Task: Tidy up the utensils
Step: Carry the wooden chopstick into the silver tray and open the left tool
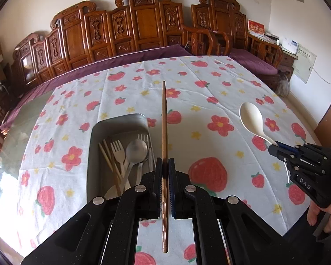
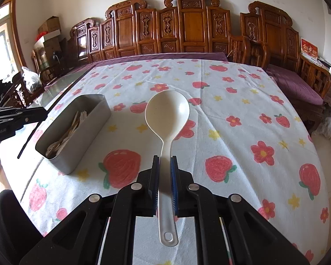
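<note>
The left tongs (image 1: 164,165) are clamped narrow on a brown wooden chopstick (image 1: 164,121), which runs straight between the two pads: its carved thick end sticks back past the pads toward the camera and its thin tip reaches far ahead, raised over the counter (image 1: 209,84) with its strawberry-and-flower cloth. Just left of these tongs and below them sits a grey metal utensil tray (image 1: 119,121). Inside the tray lie a metal spoon (image 1: 136,149), pale forks (image 1: 118,149) and thin chopsticks (image 1: 106,156), all lengthwise.

The right tongs (image 2: 165,165) grip the handle of a cream plastic ladle (image 2: 167,112). The bowl of the ladle stands ahead of the fingertips, open side facing the camera, and the handle end with its hanging hole pokes out behind the pads. The ladle is held clear of the cloth. From the left wrist view, the right tongs (image 1: 275,149) appear well off to the right with the ladle (image 1: 251,119) angled up and leftward. From the right wrist view, the tray (image 2: 77,132) lies ahead and to the left, and the left tongs (image 2: 42,113) hover just beyond its left side with the chopstick (image 2: 27,140) slanting downward.
</note>
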Available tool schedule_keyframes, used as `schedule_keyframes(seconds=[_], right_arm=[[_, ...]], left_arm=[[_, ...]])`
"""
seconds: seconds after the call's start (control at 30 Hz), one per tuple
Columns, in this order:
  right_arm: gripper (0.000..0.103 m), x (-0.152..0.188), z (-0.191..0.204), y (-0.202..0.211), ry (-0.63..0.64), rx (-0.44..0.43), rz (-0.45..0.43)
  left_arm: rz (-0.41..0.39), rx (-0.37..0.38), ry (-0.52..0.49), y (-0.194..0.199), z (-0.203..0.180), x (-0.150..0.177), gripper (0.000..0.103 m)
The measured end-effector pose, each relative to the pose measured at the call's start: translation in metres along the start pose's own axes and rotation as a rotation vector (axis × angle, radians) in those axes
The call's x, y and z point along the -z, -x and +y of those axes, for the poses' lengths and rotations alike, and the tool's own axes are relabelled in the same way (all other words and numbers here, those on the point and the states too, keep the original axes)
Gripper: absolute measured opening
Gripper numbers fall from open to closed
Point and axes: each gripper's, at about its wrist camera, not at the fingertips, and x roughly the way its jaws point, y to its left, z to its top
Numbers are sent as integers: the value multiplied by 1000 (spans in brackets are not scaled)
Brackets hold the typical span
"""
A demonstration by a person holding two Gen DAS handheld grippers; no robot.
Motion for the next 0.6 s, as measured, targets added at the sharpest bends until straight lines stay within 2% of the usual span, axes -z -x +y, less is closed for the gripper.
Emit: schedule_keyframes(seconds=[0.27, 0.6], right_arm=[[11, 1, 23, 10, 48, -16, -5], [11, -9, 53, 7, 97, -62, -9]], left_arm=[[-16, 34, 23, -3, 28, -5, 4], [50, 63, 93, -40, 70, -4, 4]])
